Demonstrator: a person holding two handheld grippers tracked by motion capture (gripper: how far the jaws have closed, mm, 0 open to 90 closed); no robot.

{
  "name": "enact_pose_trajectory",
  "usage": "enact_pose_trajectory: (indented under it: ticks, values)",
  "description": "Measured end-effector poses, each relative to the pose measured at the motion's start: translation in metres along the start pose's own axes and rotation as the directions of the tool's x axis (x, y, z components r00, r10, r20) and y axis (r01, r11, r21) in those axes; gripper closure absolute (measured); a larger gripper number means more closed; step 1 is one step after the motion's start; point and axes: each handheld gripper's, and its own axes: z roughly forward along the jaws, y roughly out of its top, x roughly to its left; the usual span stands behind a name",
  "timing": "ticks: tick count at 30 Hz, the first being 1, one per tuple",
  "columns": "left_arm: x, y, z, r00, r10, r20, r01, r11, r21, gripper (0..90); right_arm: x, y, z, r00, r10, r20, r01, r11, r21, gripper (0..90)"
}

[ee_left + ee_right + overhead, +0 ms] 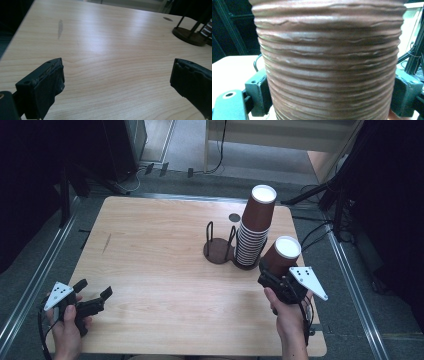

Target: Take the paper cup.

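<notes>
ridged brown paper cup (327, 60) sits clamped between the jaws of the right gripper (280, 281), upside down, white base up, at the table's (150, 250) right edge. just beyond stands the tall cup stack (254, 232) beside a dark wire holder (219, 247), likely its source. left gripper (90, 300), jaws wide apart and empty, hovers well away.

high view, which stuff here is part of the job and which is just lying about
In the job:
cup gripped by the right tongs
cup stack
empty rack

Lying about:
left tongs, open over bare table
cables on the floor
</notes>
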Motion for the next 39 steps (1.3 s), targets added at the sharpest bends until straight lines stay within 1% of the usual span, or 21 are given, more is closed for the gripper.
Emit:
enact_pose_trajectory:
  ticks: [1, 4, 5, 7, 8, 11, 12, 13, 15, 16, 18, 19, 22, 26, 31, 32, 33, 34, 36, 37, 39]
  values:
    - [0.002, 0.001, 0.001, 0.9998, -0.011, 0.017, 0.011, 0.9999, -0.002, 0.0, 0.001, -0.002, 0.0, 1.0, -0.003, 0.003, 0.003, 1.0, 0.002, 11.8]
    - [0.003, 0.001, 0.002, 0.9999, -0.009, 0.012, 0.009, 1.0, 0.001, 0.0, 0.002, -0.007, 0.001, 0.9999, -0.007, 0.008, 0.007, 1.0, 0.007, 11.8]
    - [0.003, 0.002, 0.002, 1.0, 0.001, 0.004, -0.001, 1.0, 0.003, 0.0, 0.003, -0.011, 0.002, 1.0, 0.002, 0.006, -0.002, 1.0, 0.013, 11.8]
    - [0.002, 0.002, 0.003, 1.0, 0.006, 0.003, -0.006, 0.9999, 0.01, 0.0, 0.005, -0.015, 0.004, 1.0, -0.001, 0.006, 0.001, 1.0, 0.021, 11.8]
    - [0.001, 0.004, 0.002, 0.9997, 0.016, 0.021, -0.016, 0.9995, 0.027, 0.0, 0.006, -0.017, 0.005, 1.0, -0.006, 0.004, 0.006, 1.0, 0.023, 11.8]
    - [-0.001, 0.007, 0.002, 0.9991, 0.025, 0.035, -0.026, 0.9991, 0.033, 0.0, 0.01, -0.02, 0.006, 1.0, -0.006, -0.002, 0.006, 1.0, 0.03, 11.8]
    - [-0.003, 0.008, 0.003, 0.9988, 0.021, 0.045, -0.023, 0.9992, 0.033, 0.0, 0.013, -0.024, 0.007, 0.9999, -0.009, -0.012, 0.01, 0.999, 0.031, 11.8]
    - [-0.009, 0.012, 0.003, 0.9975, 0.043, 0.056, -0.044, 0.9985, 0.032, 0.0, 0.016, -0.026, 0.008, 0.9998, -0.015, -0.015, 0.015, 0.999, 0.036, 11.8]
    - [-0.012, 0.015, 0.004, 0.9965, 0.051, 0.067, -0.053, 0.9981, 0.031, 0.0, 0.02, -0.03, 0.01, 0.9994, -0.03, -0.015, 0.031, 0.998, 0.048, 11.8]
    - [-0.018, 0.021, 0.007, 0.9948, 0.072, 0.072, -0.075, 0.9966, 0.035, 0.0, 0.022, -0.033, 0.011, 0.9994, -0.031, -0.015, 0.032, 0.998, 0.055, 11.8]
    - [-0.022, 0.028, 0.009, 0.9929, 0.085, 0.082, -0.088, 0.9955, 0.035, 0.0, 0.025, -0.036, 0.013, 0.9992, -0.036, -0.017, 0.037, 0.997, 0.063, 11.8]
    - [-0.022, 0.028, 0.009, 0.9929, 0.085, 0.082, -0.088, 0.9955, 0.035, 0.0, 0.026, -0.038, 0.015, 0.9993, -0.033, -0.017, 0.034, 0.997, 0.068, 11.8]
    - [-0.032, 0.039, 0.015, 0.9914, 0.091, 0.094, -0.093, 0.9955, 0.018, 0.0, 0.033, -0.041, 0.018, 0.9994, -0.025, -0.025, 0.027, 0.996, 0.08, 11.8]
    - [-0.039, 0.043, 0.019, 0.9902, 0.089, 0.108, -0.091, 0.9958, 0.011, 0.0, 0.04, -0.045, 0.019, 0.9986, -0.041, -0.034, 0.044, 0.996, 0.084, 11.8]
    - [-0.05, 0.041, 0.022, 0.9841, 0.105, 0.144, -0.107, 0.9942, 0.009, 0.0, 0.046, -0.053, 0.018, 0.9977, -0.033, -0.059, 0.038, 0.995, 0.088, 11.8]
    - [-0.054, 0.04, 0.027, 0.9822, 0.106, 0.155, -0.111, 0.9935, 0.025, 0.0, 0.046, -0.054, 0.019, 0.9973, -0.034, -0.066, 0.041, 0.994, 0.099, 11.8]
    - [-0.054, 0.04, 0.027, 0.9822, 0.106, 0.155, -0.111, 0.9935, 0.025, 0.0, 0.046, -0.054, 0.019, 0.9973, -0.034, -0.066, 0.041, 0.994, 0.099, 11.8]
    - [-0.061, 0.04, 0.03, 0.9789, 0.114, 0.17, -0.121, 0.9921, 0.034, 0.0, 0.048, -0.056, 0.018, 0.996, -0.053, -0.072, 0.06, 0.993, 0.105, 11.8]
    - [-0.068, 0.041, 0.034, 0.9724, 0.121, 0.2, -0.132, 0.9903, 0.043, 0.0, 0.048, -0.058, 0.018, 0.9952, -0.053, -0.082, 0.062, 0.992, 0.109, 11.8]
    - [-0.068, 0.041, 0.034, 0.9724, 0.121, 0.2, -0.132, 0.9903, 0.043, 0.0, 0.049, -0.06, 0.018, 0.9951, -0.053, -0.083, 0.062, 0.992, 0.112, 11.8]
    - [-0.077, 0.042, 0.038, 0.9628, 0.132, 0.236, -0.148, 0.9878, 0.05, 0.0, 0.051, -0.065, 0.018, 0.9947, -0.058, -0.084, 0.068, 0.99, 0.123, 11.8]
